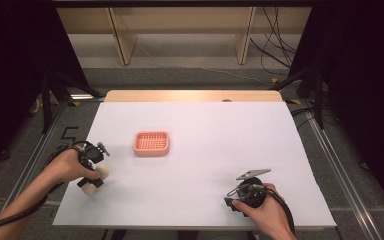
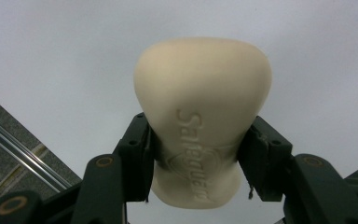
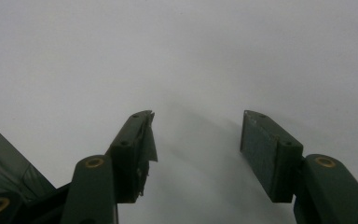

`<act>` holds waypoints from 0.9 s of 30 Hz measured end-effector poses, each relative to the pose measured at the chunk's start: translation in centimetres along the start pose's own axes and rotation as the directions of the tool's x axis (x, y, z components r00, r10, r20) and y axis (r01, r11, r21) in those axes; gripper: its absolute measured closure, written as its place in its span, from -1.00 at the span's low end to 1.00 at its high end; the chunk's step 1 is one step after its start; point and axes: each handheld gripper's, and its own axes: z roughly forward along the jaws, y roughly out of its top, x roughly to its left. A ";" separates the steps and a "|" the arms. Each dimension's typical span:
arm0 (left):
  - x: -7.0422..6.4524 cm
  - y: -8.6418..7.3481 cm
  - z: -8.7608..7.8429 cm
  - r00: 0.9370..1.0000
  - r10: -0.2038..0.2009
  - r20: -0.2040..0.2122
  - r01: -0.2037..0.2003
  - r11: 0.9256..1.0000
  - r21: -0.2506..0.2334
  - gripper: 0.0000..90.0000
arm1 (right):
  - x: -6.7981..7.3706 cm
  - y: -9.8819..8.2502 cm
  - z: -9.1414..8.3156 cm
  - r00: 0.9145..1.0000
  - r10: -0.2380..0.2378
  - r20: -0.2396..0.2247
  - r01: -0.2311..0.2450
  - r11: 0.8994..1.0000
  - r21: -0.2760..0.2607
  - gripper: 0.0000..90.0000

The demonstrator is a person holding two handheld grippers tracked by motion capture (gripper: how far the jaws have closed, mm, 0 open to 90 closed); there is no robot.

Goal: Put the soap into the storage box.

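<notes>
White paper covers the tabletop (image 1: 200, 150), bare around the pink basket (image 1: 151, 143). Near its left edge, the left gripper (image 1: 94, 175) has its jaws clamped on a cream soap bar (image 2: 200, 116); the left gripper view shows "Safeguard" embossed on it. Near the front edge, the right gripper (image 3: 196, 140) has its jaws wide apart, holding nothing.

A white-topped table (image 1: 200, 150) with a wooden far edge carries 1 pink slotted tray (image 1: 151, 143) left of centre.
</notes>
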 end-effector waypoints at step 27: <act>-0.1 2.5 -0.3 0.998 0.054 -0.015 -0.054 0.999 -0.002 0.09 | -0.1 -0.3 -0.3 1.000 0.013 0.002 -0.013 1.000 -0.009 -0.02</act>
